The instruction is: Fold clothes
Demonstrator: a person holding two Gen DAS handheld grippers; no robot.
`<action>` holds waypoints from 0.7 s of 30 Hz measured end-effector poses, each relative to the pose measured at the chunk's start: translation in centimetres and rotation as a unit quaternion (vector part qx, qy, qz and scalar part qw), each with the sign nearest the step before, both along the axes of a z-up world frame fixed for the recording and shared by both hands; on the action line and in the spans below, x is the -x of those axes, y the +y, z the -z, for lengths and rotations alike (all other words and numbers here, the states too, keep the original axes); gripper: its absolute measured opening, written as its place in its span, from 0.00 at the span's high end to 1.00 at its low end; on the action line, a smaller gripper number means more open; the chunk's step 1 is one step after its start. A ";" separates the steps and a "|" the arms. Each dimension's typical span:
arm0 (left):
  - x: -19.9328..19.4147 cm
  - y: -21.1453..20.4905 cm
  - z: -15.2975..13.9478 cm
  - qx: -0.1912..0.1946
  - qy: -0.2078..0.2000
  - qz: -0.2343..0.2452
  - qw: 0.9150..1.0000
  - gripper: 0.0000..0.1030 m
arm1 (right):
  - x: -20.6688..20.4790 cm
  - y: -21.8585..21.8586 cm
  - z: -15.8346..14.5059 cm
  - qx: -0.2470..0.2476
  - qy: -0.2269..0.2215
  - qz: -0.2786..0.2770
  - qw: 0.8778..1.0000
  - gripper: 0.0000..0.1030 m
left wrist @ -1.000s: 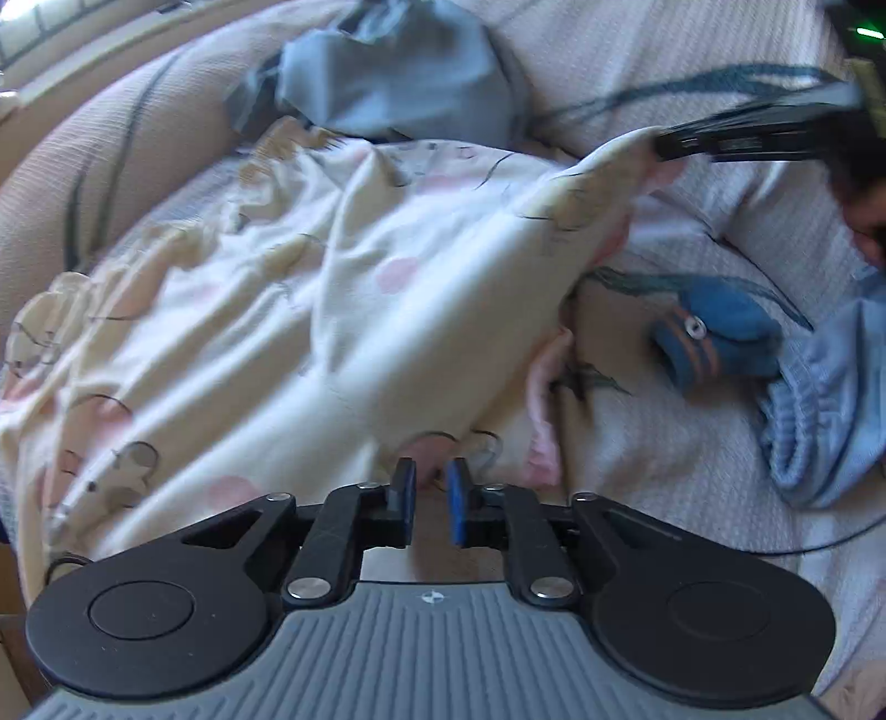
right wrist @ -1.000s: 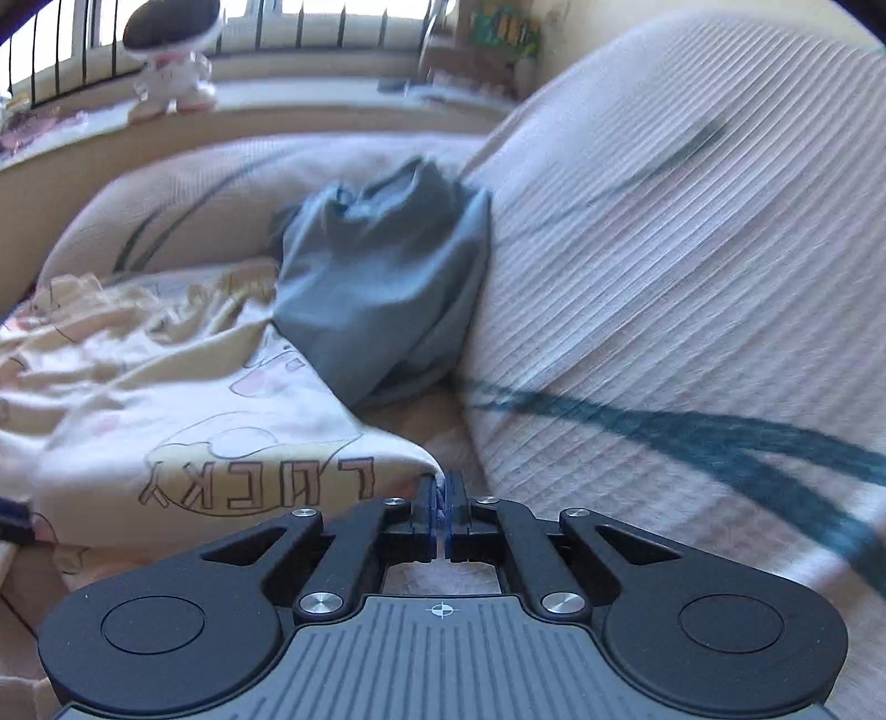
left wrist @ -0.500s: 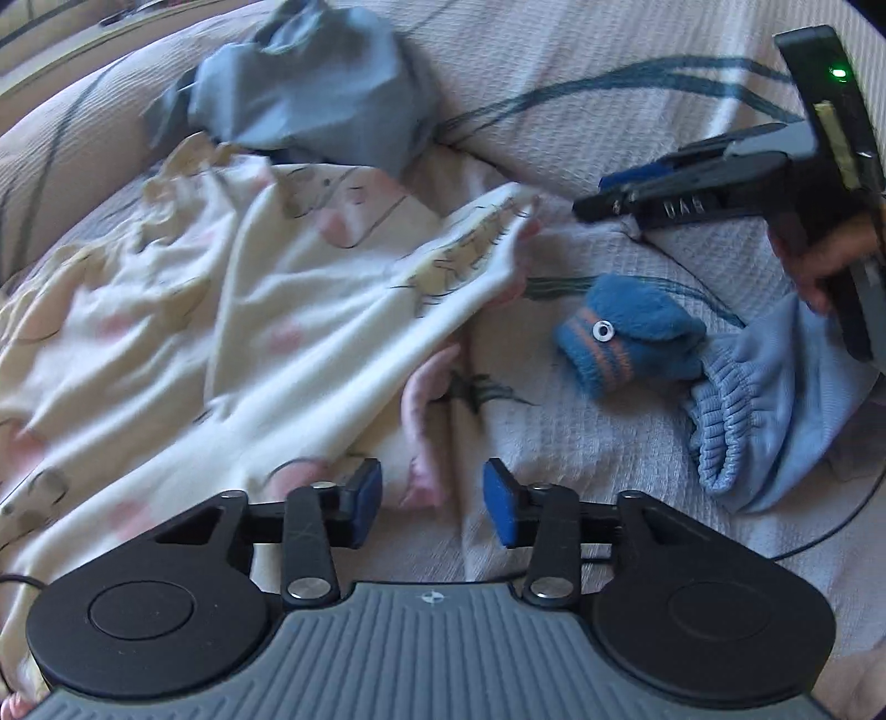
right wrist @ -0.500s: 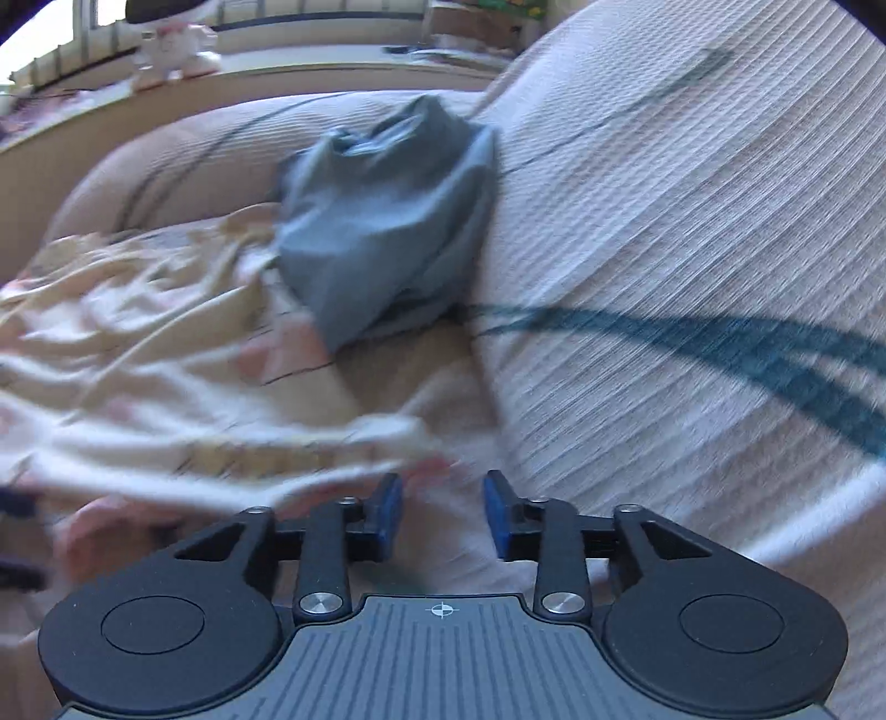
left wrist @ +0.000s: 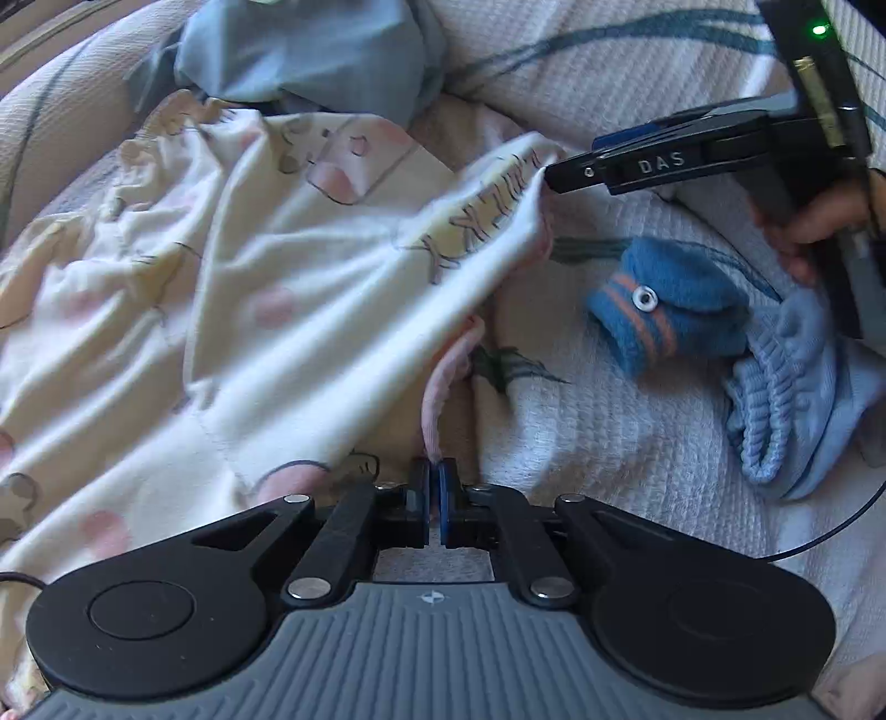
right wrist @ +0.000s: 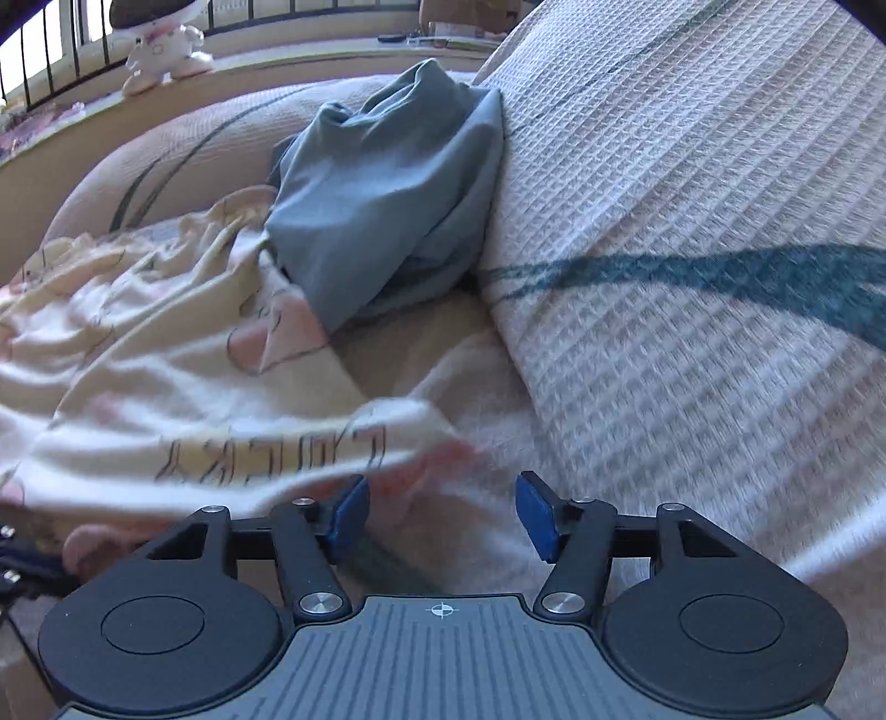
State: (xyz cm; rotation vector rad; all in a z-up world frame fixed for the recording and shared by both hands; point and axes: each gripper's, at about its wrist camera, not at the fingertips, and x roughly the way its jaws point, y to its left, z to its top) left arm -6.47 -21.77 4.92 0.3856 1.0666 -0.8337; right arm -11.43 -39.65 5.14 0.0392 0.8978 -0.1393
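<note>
Cream cotton printed garment (left wrist: 249,288), crumpled over the left and middle of the waffle bed cover (left wrist: 609,443), not yet folded. Behind it, up against the cushion, a grey-blue garment (left wrist: 310,50) in a heap, touching the cream one's far edge.

At bottom centre, left gripper (left wrist: 434,487) with pads together, just closed, clamped on the pink hem (left wrist: 443,382) of the cream garment, with only a narrow bite of trim between them. Likely to slip out under a hard pull, or to lift one layer alone and leave the fold skewed.

Further right, right gripper (right wrist: 440,507) with jaws apart, just opened, gripping nothing. Lettered corner of the cream garment loose just beside its left pad, not pressed. Risk there: corner sagging back into a bunch while unheld, with any pull from the left then dragging the whole cloth sideways rather than stretching it flat. Worth clamping that corner again before tensioning.

Right again, rolled blue sock (left wrist: 664,310) and pale blue ribbed garment (left wrist: 792,399), near the cream garment's edge but apart from it. Easily swept along or buried by a wide swing of the fold.

At far right, hand (left wrist: 814,227) round the right gripper's handle, thin black cable (left wrist: 830,531) curving below. Possible snag on the ribbed garment if drawn across
</note>
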 end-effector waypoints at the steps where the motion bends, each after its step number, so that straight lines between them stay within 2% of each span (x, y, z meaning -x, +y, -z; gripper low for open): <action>1: -0.2 0.2 -0.2 -0.003 -0.007 -0.002 1.000 0.97 | -0.5 -0.3 0.3 -0.010 -0.001 0.002 1.000 0.42; 4: -1.0 0.9 -0.6 -0.005 -0.008 -0.018 1.000 0.97 | -2.0 -0.9 1.3 -0.044 0.004 0.015 0.999 0.44; 5: -1.2 1.2 -0.8 -0.001 -0.005 -0.024 1.000 0.97 | -2.2 -1.0 1.4 -0.058 0.007 0.019 0.998 0.61; 6: -1.3 1.5 -1.0 0.005 -0.001 -0.027 1.000 0.97 | -2.3 -1.0 1.5 -0.072 0.011 0.022 0.997 0.85; 8: -1.4 2.1 -1.7 0.018 0.007 -0.030 0.999 0.97 | -1.9 -0.9 0.8 -0.085 0.015 0.023 0.996 0.97; 10: -1.4 2.6 -2.5 0.035 0.017 -0.034 0.999 0.97 | -1.1 -0.8 -0.3 -0.095 0.014 0.023 0.995 0.99; 16: -0.1 5.4 -6.9 0.082 0.028 -0.028 0.996 0.98 | 4.3 -2.3 -7.5 -0.182 -0.015 0.054 0.982 0.99; 18: 0.7 6.6 -8.4 0.092 0.033 -0.020 0.995 0.98 | 5.9 -2.5 -9.5 -0.181 -0.030 0.057 0.981 0.99; 21: 1.2 7.6 -9.7 0.085 0.025 -0.012 0.996 0.98 | 6.8 -3.0 -10.4 -0.182 -0.034 0.067 0.980 0.99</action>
